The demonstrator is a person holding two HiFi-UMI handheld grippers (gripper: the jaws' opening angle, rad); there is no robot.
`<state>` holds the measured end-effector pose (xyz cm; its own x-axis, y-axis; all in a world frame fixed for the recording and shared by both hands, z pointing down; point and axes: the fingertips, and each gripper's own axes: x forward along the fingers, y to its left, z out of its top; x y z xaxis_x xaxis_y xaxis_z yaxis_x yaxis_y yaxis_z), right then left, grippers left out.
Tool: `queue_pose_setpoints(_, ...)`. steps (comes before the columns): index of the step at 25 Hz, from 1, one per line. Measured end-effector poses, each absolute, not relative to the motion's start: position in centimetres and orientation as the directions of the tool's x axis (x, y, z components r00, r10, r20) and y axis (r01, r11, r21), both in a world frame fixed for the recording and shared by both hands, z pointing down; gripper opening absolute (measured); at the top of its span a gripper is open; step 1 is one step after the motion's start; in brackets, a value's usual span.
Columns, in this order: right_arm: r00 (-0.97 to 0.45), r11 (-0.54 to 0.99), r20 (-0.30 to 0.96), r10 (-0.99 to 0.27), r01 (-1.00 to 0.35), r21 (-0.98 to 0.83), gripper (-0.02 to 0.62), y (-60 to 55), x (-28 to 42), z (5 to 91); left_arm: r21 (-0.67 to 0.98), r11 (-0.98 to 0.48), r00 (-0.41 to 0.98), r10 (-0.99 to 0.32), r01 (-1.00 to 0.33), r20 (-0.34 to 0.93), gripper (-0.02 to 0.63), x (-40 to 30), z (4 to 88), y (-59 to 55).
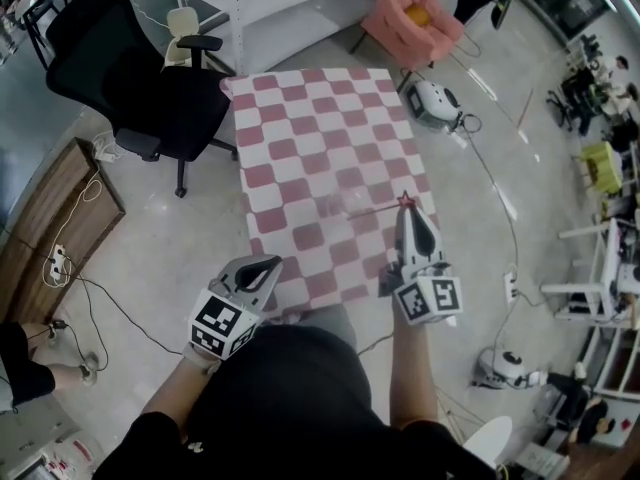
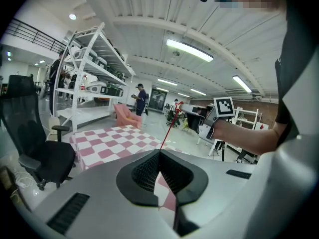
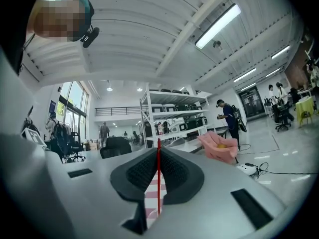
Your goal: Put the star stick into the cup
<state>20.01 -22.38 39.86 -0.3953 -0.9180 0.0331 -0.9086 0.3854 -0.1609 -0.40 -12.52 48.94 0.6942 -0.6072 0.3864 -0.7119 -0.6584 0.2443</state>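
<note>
My right gripper (image 1: 408,223) is shut on the star stick over the right side of the table with the pink-and-white checked cloth (image 1: 310,138). The red star (image 1: 406,201) stands at its tips. In the right gripper view the thin red stick (image 3: 158,176) runs upright between the pressed pads. The left gripper view shows the star (image 2: 176,105) and the stick slanting down from it. My left gripper (image 1: 268,266) hovers at the table's near edge, jaws shut and empty (image 2: 160,152). No cup shows clearly; there is only a faint pale glint on the cloth left of the star.
A black office chair (image 1: 150,88) stands left of the table. A pink armchair (image 1: 410,18) and a white floor device (image 1: 432,103) lie beyond its far right corner. Cables trail over the floor, and a white shelf rack (image 2: 92,86) stands behind.
</note>
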Motion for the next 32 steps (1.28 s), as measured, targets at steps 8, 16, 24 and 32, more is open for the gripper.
queue_pose_setpoints(8, -0.451, 0.429, 0.124, -0.884, -0.887, -0.171, 0.026, -25.5, 19.0, 44.7, 0.254, -0.589, 0.636, -0.642, -0.767, 0.429, 0.04, -1.7, 50.0, -14.2)
queue_pose_setpoints(16, -0.503, 0.472, 0.233, -0.833, -0.864, -0.178, 0.026, -26.7, 18.5, 50.0, 0.268, -0.525, 0.585, -0.662, -0.808, 0.468, 0.04, -2.3, 51.2, -15.5)
queue_pose_setpoints(24, -0.545, 0.496, 0.27, -0.794, -0.837, -0.233, 0.026, -28.2, 18.2, 52.3, 0.276, -0.484, 0.554, -0.665, -0.831, 0.5, 0.04, -2.3, 52.3, -15.6)
queue_pose_setpoints(32, -0.561, 0.511, 0.323, -0.762, -0.828, -0.231, 0.026, -30.1, 17.5, 53.6, 0.284, -0.45, 0.53, -0.668, -0.847, 0.523, 0.04, -2.4, 52.9, -15.0)
